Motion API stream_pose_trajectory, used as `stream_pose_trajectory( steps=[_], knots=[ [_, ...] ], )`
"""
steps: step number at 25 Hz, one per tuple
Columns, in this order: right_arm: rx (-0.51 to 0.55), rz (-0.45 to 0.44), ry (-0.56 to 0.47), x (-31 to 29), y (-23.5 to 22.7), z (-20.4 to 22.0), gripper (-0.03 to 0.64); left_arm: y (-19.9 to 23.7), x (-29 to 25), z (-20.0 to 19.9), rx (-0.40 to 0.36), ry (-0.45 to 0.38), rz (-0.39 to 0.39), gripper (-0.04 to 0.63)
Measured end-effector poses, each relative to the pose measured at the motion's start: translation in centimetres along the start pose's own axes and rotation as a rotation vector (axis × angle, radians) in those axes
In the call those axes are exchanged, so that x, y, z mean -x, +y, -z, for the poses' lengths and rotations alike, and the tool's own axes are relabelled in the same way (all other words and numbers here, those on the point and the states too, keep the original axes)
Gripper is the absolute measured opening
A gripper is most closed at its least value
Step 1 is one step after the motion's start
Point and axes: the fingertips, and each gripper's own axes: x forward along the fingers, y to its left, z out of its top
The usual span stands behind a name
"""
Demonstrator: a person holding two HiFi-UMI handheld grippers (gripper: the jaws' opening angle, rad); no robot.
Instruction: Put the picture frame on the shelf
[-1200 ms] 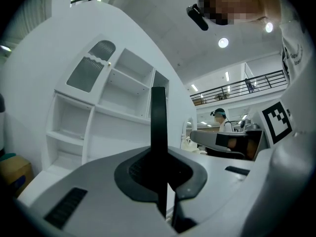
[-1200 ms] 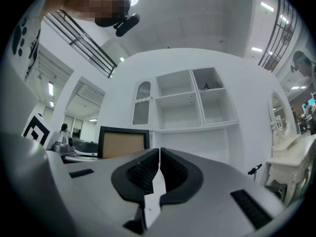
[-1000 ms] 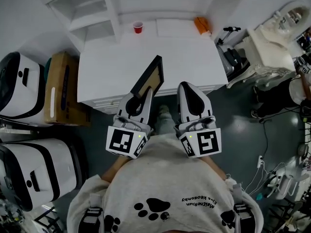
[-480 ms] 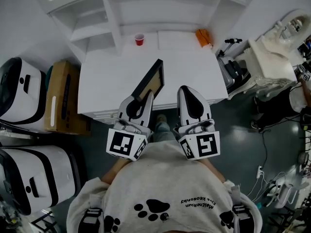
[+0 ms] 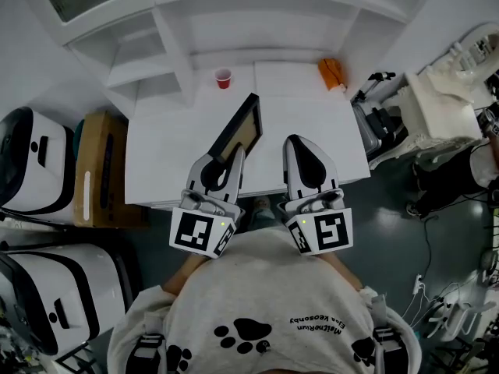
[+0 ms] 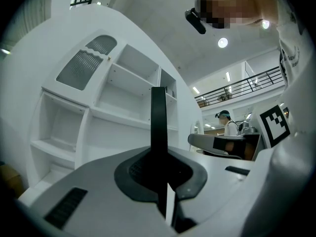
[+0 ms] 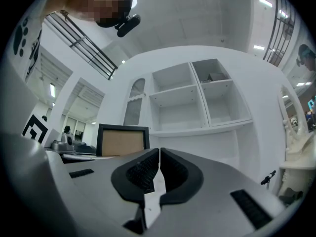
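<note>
The frame [image 5: 240, 125] has a matt black rim round a tan, cardboard-like panel. The left claw [image 5: 237, 153] and right claw [image 5: 294, 140] are smooth grey plastic with black ribbed pads [image 7: 141, 174]. Table [image 5: 171, 139] and shelf [image 5: 242, 22] are smooth matt white. The box [image 5: 97, 158] is brown cardboard.

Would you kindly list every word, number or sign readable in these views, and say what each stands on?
On the shirt: two short lines of print, upside down in the head view, too small and blurred to read.
On the left gripper and the right gripper: square black-and-white markers only, no letters.
On the picture frame and the red cup: no print visible.
</note>
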Motion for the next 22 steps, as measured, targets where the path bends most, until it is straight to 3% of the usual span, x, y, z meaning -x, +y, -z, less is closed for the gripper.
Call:
stream_pose_trajectory(
  steps=[11,22],
  knots=[
    [0.007,-0.054,0.006,-9.0,-5.7,0.6,0.037,4.9,-9.0,-0.6,0.003,-0.034,-0.053,0.026],
    [-0.026,-0.134,-0.012,-14.1,-10.2,1.6,0.037,6.2,-15.1,-0.1,-0.037,-0.027,-0.102,0.026]
  ],
)
